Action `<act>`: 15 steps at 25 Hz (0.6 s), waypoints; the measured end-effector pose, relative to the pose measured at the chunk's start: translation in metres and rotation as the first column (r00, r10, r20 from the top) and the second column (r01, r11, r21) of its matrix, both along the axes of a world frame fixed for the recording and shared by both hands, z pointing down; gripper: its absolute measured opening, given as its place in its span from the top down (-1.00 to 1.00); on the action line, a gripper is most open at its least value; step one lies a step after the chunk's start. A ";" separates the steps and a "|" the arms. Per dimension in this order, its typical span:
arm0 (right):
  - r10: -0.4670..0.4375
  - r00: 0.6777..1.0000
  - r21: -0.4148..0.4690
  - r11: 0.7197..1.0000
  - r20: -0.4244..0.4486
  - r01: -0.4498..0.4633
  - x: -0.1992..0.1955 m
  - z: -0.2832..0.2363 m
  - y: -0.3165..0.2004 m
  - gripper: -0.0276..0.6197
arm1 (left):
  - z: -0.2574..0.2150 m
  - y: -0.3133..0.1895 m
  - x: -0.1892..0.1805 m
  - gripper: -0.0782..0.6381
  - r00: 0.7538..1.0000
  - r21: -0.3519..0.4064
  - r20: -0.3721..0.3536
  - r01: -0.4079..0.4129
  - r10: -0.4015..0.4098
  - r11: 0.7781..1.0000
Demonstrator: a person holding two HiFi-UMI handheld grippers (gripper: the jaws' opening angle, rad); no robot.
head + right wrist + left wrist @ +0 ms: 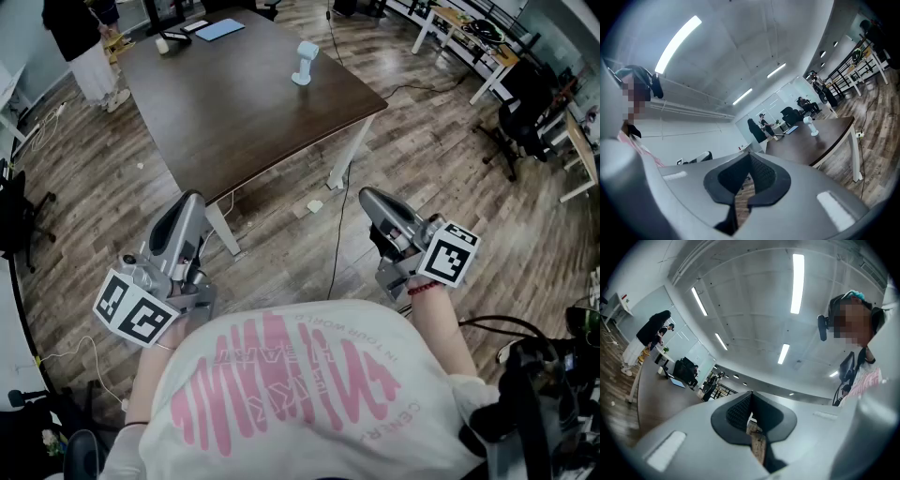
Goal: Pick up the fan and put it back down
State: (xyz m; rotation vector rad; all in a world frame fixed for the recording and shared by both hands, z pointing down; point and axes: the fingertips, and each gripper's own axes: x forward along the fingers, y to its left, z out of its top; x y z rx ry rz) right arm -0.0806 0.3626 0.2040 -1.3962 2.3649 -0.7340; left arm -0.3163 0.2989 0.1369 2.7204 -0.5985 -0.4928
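Note:
A small pale-blue fan (306,63) stands upright on the far right part of the dark brown table (234,103). In the right gripper view the fan (809,125) shows small and far off on the table (820,140). Both grippers are held close to the person's body, well short of the table and far from the fan. My left gripper (192,199) is shut with nothing between its pads (740,411). My right gripper (367,195) is shut and empty too, its pads (761,173) meeting at the tip.
A blue tablet (218,29) and a white cup (162,44) lie at the table's far end, where a person (84,37) stands. A black office chair (525,112) and white desks (469,37) are at the right. Cables run over the wooden floor (441,159).

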 end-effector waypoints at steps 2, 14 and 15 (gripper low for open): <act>-0.009 1.000 0.001 1.000 0.007 0.009 -0.003 -0.002 -0.001 0.90 | -0.001 -0.002 -0.001 0.73 1.000 -0.001 -0.001 0.001 -0.001 1.000; 0.001 1.000 -0.009 1.000 0.029 -0.001 -0.016 0.002 -0.006 0.90 | 0.005 -0.008 -0.014 0.73 1.000 -0.019 -0.002 -0.007 0.007 1.000; 0.012 1.000 -0.014 1.000 0.025 -0.012 -0.016 0.003 -0.007 0.90 | 0.007 -0.009 -0.016 0.73 1.000 -0.023 -0.001 -0.009 0.009 1.000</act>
